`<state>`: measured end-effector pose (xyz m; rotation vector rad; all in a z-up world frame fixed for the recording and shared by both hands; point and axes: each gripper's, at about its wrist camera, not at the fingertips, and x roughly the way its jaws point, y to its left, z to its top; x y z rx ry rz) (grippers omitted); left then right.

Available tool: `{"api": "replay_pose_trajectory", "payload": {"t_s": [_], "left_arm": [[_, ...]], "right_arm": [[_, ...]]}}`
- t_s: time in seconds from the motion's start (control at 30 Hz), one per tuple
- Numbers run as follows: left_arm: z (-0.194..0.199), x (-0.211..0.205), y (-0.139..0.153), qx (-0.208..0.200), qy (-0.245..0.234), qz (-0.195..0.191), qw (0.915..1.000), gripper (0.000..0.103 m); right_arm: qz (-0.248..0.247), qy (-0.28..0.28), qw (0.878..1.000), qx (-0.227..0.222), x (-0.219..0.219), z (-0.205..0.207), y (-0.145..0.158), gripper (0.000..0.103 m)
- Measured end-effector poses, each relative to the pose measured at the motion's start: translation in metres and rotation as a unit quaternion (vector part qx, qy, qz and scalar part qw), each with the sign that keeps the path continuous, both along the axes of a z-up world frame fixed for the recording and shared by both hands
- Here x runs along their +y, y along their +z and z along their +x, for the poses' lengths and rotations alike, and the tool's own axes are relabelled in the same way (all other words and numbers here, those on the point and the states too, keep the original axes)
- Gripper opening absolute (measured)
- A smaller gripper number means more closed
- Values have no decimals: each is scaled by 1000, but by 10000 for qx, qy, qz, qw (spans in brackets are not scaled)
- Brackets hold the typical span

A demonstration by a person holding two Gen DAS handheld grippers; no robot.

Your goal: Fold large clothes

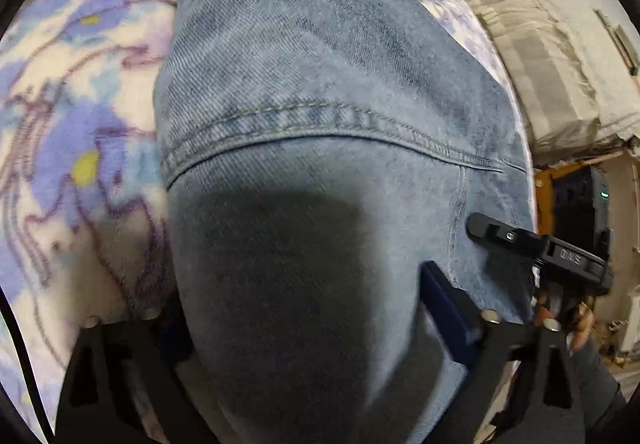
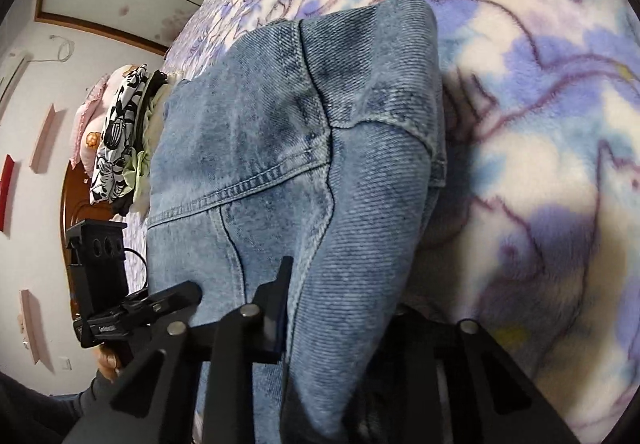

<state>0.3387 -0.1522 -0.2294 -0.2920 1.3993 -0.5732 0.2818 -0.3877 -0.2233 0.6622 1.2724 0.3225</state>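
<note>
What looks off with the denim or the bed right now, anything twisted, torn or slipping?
Nothing stands out. The denim garment hangs bunched between both grippers, left gripper and right gripper each shut on its fabric, seams intact, no tears visible. It drapes over the floral blanket, which looks undisturbed.

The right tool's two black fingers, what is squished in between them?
A bunched fold of the faded blue denim jeans fills the gap of the right tool, seen in the right wrist view.
</note>
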Motion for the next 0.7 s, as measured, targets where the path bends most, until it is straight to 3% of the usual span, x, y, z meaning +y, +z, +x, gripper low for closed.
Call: {"api": "replay_pose_trajectory", "payload": {"t_s": [0.3,0.47,0.7], "left_arm": [[-9,-20,50,-384,-91,331,9987,49],[-15,-21,91,-572,-326,481,9967,46],[-21,15,145,-579,-512,489,9958,45]], "right_arm": [[-472,-167,9983,-313,28,-9,49,18],[-480,-215,9979,-372,51,-20,76,17],[-250,-319,9984,-387,82,-46,114,17]]}}
